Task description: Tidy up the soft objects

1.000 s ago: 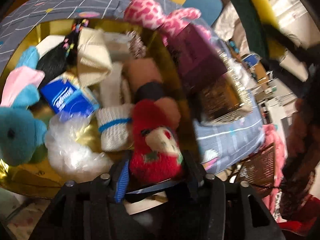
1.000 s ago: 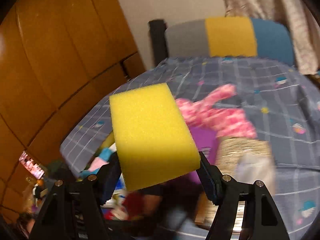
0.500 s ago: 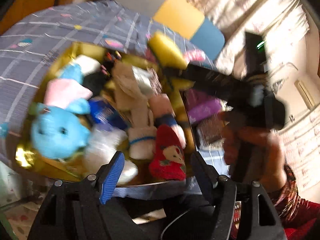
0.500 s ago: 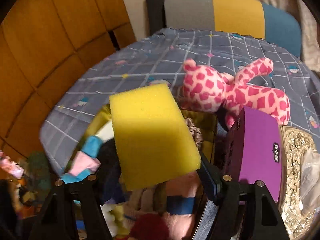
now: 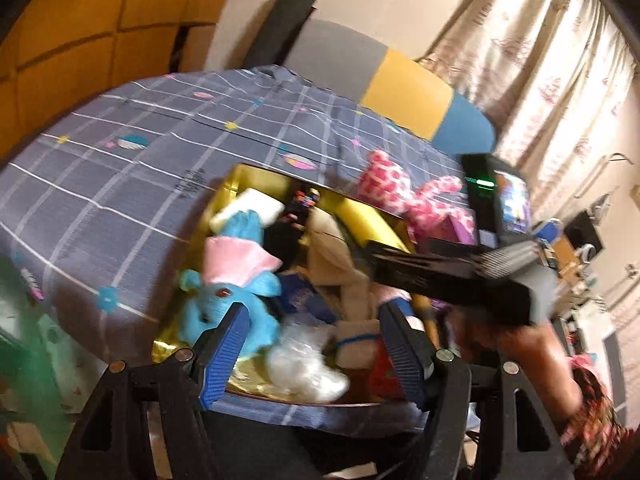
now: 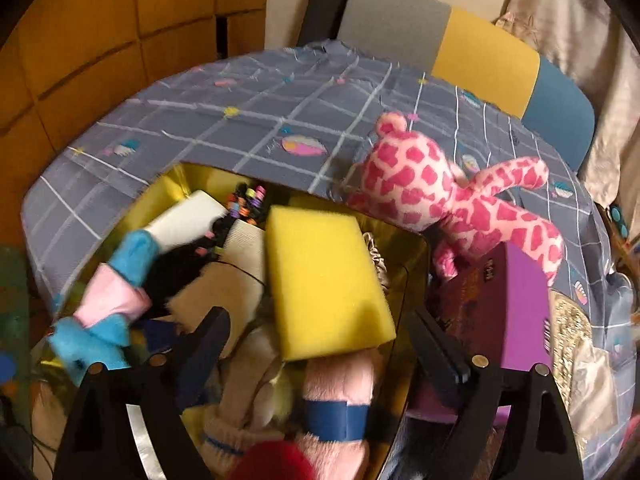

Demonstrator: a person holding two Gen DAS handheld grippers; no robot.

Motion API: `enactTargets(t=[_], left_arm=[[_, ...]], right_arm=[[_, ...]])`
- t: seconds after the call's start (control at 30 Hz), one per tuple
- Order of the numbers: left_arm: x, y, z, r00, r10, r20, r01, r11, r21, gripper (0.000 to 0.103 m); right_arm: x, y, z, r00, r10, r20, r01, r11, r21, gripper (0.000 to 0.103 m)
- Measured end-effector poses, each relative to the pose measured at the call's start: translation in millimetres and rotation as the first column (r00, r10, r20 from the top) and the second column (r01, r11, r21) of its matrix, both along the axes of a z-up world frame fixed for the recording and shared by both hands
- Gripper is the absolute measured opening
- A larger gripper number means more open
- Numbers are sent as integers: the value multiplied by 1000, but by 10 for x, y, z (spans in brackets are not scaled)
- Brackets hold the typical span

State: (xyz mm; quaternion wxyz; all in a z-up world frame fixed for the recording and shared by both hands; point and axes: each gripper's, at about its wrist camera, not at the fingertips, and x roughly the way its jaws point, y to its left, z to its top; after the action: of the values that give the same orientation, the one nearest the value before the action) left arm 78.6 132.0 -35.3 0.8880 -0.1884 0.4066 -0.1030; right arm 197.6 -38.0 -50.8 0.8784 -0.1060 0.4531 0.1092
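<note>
An open gold box (image 6: pixel 168 188) on the table holds several soft things. A yellow sponge (image 6: pixel 324 280) lies loose on top of them. My right gripper (image 6: pixel 320 344) hangs over the box with its jaws opening, and the sponge sits just ahead of them, untouched by either pad. Under it lie a pink sock with a blue band (image 6: pixel 340 400) and a red sock (image 6: pixel 272 464). My left gripper (image 5: pixel 312 352) is open and holds nothing, back from the near edge of the gold box (image 5: pixel 236 176). A blue plush (image 5: pixel 224 300) and the yellow sponge (image 5: pixel 360 220) lie inside.
A pink spotted plush (image 6: pixel 440 192) lies on the grey checked tablecloth (image 6: pixel 280 112) behind the box. A purple box (image 6: pixel 516 304) and a glittery gold case (image 6: pixel 568 328) stand to the right. A chair (image 6: pixel 480 48) is at the far side. A hand (image 5: pixel 520 344) holds the right gripper.
The right gripper came down over the box and let go of the yellow sponge. The left gripper released the red sock into the box, opened wide and drew back and up.
</note>
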Motion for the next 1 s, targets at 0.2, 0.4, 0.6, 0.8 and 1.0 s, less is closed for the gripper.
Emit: enactTargets(t=[0.2, 0.4, 0.6, 0.8, 1.0], left_arm=[[46, 8, 71, 998, 65, 17, -66, 995, 81, 68], [25, -127, 260, 995, 79, 68, -88, 987, 134, 69], [-56, -300, 437, 990, 81, 111, -102, 976, 192, 70], [-167, -338, 499, 989, 104, 101, -122, 975, 188, 70], [-293, -302, 473, 989, 124, 86, -138, 972, 189, 70]], right_arm=[[-437, -148, 340, 992, -32, 120, 21, 996, 90, 103], [-736, -308, 460, 989, -111, 97, 95, 983, 155, 103], [-942, -395, 483, 984, -165, 66, 153, 975, 161, 103], [-1134, -473, 535, 974, -209, 83, 193, 967, 168, 103], [-1296, -532, 517, 961, -264, 83, 250, 957, 146, 103]])
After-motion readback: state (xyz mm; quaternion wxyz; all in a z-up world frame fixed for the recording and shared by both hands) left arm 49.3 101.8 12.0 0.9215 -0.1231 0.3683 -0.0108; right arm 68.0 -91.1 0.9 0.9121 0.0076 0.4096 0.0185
